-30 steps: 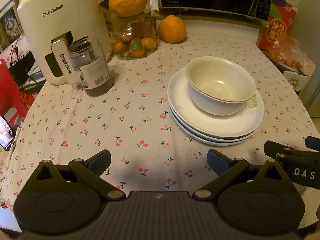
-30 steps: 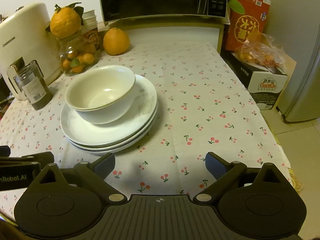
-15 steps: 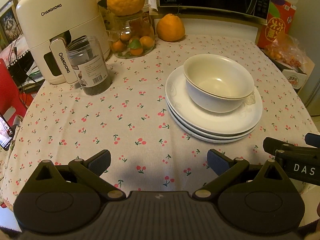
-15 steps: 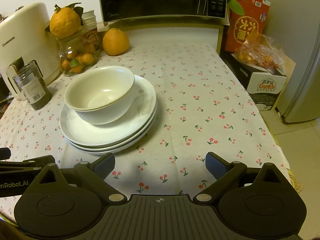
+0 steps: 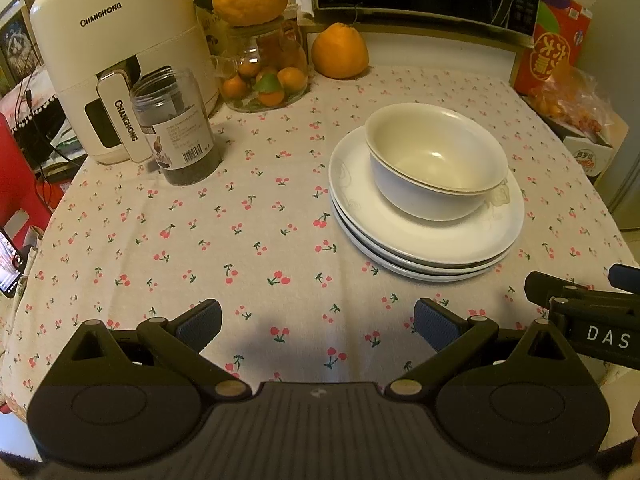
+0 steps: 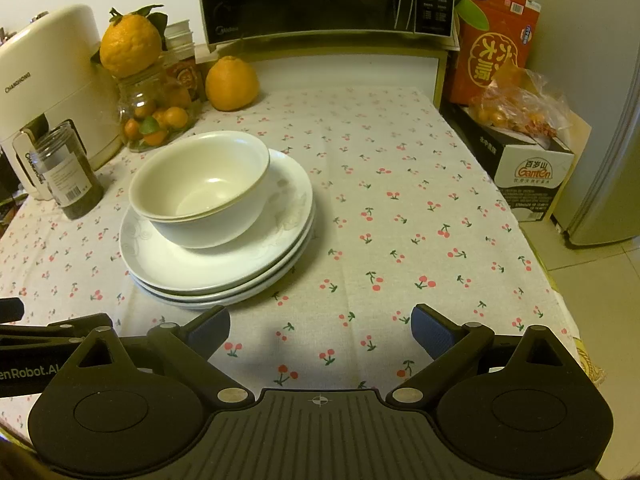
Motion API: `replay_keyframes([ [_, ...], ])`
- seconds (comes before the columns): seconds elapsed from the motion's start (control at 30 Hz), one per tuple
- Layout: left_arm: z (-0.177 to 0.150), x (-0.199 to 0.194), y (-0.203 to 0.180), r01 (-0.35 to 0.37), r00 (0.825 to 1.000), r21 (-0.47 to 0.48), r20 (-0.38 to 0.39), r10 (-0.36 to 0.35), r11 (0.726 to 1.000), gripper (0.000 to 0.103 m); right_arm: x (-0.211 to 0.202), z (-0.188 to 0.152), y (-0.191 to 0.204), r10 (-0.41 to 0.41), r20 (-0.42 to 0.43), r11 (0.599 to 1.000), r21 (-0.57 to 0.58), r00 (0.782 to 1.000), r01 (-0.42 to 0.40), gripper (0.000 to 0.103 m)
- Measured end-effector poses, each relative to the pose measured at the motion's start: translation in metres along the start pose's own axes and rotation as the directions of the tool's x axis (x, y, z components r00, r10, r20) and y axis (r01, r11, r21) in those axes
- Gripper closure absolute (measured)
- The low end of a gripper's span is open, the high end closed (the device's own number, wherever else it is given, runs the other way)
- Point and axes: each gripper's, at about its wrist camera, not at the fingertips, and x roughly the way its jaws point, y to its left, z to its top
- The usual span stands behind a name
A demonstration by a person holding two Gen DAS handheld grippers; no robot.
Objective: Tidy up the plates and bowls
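Two white bowls (image 5: 436, 160) sat nested on a stack of white plates (image 5: 424, 240) on the bench (image 5: 240, 220). The left hand-held gripper (image 5: 318, 320) and the right hand-held gripper (image 6: 320, 326) were both wide open, holding nothing, near the plates.

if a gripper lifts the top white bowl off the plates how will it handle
The nested white glazed bowls look rigid and probably slippery on their glossy walls. The top one may drag its twin. They sit off-centre on the stacked white plates, so pushing might slide them.
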Motion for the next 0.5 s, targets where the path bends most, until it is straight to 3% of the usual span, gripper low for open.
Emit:
replay_keyframes([
  [0.5,-0.0007,-0.0003,-0.0013,0.006,1.0,-0.003,-0.006,-0.006,1.0,0.0,0.0003,-0.0001,0.0004,0.0,0.0,1.0,0.002,1.0,0.0,0.004],
])
